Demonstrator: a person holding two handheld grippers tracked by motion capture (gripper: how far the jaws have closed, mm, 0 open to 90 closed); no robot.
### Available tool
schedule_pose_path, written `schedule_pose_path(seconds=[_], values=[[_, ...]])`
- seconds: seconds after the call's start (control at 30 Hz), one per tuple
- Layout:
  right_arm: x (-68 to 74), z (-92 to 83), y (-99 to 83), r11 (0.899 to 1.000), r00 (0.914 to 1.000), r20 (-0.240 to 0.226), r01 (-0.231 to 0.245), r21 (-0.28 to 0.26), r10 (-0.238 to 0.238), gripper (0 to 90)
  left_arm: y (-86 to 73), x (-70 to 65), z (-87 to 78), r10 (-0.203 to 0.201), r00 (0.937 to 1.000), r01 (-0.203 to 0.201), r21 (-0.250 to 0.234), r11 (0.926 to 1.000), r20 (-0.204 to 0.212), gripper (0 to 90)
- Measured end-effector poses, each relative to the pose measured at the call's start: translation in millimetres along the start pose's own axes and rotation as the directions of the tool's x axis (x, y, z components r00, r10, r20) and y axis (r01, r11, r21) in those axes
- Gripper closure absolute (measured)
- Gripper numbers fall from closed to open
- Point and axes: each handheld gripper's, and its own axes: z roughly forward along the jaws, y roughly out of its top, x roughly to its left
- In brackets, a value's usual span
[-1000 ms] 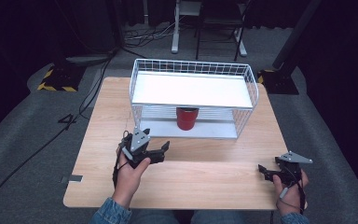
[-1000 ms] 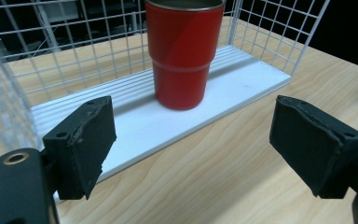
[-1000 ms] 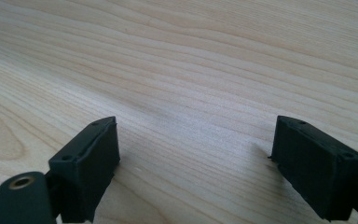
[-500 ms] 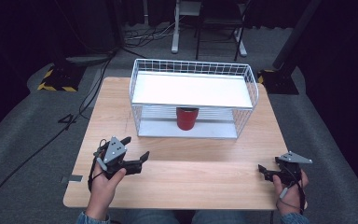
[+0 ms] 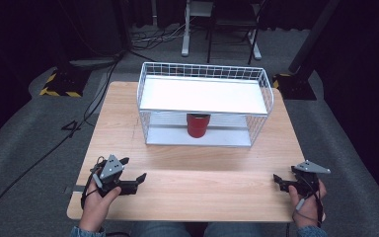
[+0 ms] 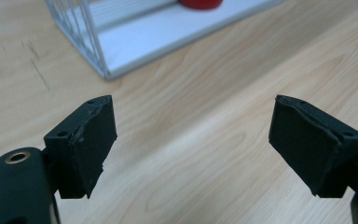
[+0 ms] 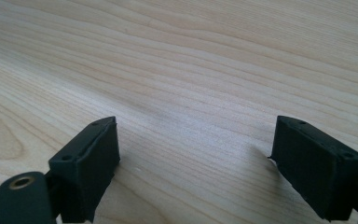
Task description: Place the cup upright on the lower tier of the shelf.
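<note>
A red cup (image 5: 198, 125) stands on the lower shelf of a white wire rack (image 5: 205, 71) at the back middle of the wooden table (image 5: 202, 190). My left gripper (image 5: 134, 168) rests near the front left corner, open and holding nothing, well short of the rack. In the left gripper view its jaws (image 6: 193, 135) stand wide apart over bare wood, with the rack's corner (image 6: 98, 51) and the cup's base (image 6: 200, 3) ahead. My right gripper (image 5: 284, 174) sits at the front right, open. Between its jaws (image 7: 196, 154) lies bare tabletop.
The rack's upper shelf (image 5: 202, 94) is a plain white board. Beyond the table are a dark floor, cables (image 5: 54, 143), a black-and-yellow striped base (image 5: 59, 86) and chair legs (image 5: 217, 44). Bare wood stretches between the two grippers.
My left gripper has drawn back from in front of the rack, leftward and toward the table's near edge. The right gripper and the cup have stayed put.
</note>
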Motion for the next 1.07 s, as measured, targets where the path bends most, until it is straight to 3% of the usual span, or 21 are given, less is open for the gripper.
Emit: schedule_pose_path(seconds=[0.07,0.1,0.13,0.23,0.33,0.37,0.4,0.43,0.6,0.7,1.07], values=[[0.0,0.0,0.0,1.000,1.0000,0.000,0.000,0.000,0.000,15.2,-6.6,5.4,1.8,-0.005,1.0000,0.005,0.014,0.9999,-0.001,15.4],[0.0,0.0,0.0,1.000,1.0000,0.000,0.000,0.000,0.000,15.2,-14.4,11.2,5.3,-0.035,0.9994,0.035,0.025,0.9991,-0.005,15.4],[0.0,0.0,0.0,1.000,1.0000,0.000,0.000,0.000,0.000,15.2,-14.4,11.2,5.3,-0.035,0.9994,0.035,0.025,0.9991,-0.005,15.4],[0.2,-0.1,0.0,1.000,1.0000,0.001,0.001,0.000,-0.001,15.2,-27.7,19.2,11.9,-0.032,0.9994,0.033,0.110,0.9934,-0.013,15.4],[0.0,0.0,0.0,1.000,1.0000,-0.001,0.000,0.000,0.000,15.2,-32.1,21.2,13.8,-0.036,0.9992,0.037,0.126,0.9913,-0.015,15.4],[0.0,0.0,0.0,1.000,1.0000,0.000,0.000,0.000,0.000,15.2,-33.9,22.6,15.1,-0.054,0.9985,0.055,0.153,0.9866,-0.011,15.4],[0.0,0.0,0.0,1.000,1.0000,0.000,0.000,0.000,0.000,15.2,-33.9,22.6,15.1,-0.054,0.9985,0.055,0.153,0.9866,-0.011,15.4],[0.1,-0.1,0.0,1.000,1.0000,0.000,0.000,0.000,0.000,15.2,-34.1,22.8,16.1,-0.054,0.9984,0.057,0.191,0.9800,-0.020,15.4],[0.2,-0.1,0.0,1.000,1.0000,0.001,0.001,-0.001,-0.001,15.2,-34.4,21.9,16.4,-0.042,0.9985,0.048,0.198,0.9790,-0.037,15.3],[0.2,-0.1,0.0,1.000,1.0000,0.002,0.002,-0.001,-0.002,15.2,-34.4,20.9,16.6,-0.013,0.9983,0.025,0.216,0.9760,-0.057,14.7],[0.4,-0.1,-0.1,1.000,1.0000,0.003,0.003,-0.002,-0.003,15.2,-34.2,21.3,17.2,-0.014,0.9976,0.028,0.212,0.9768,-0.068,14.4]])
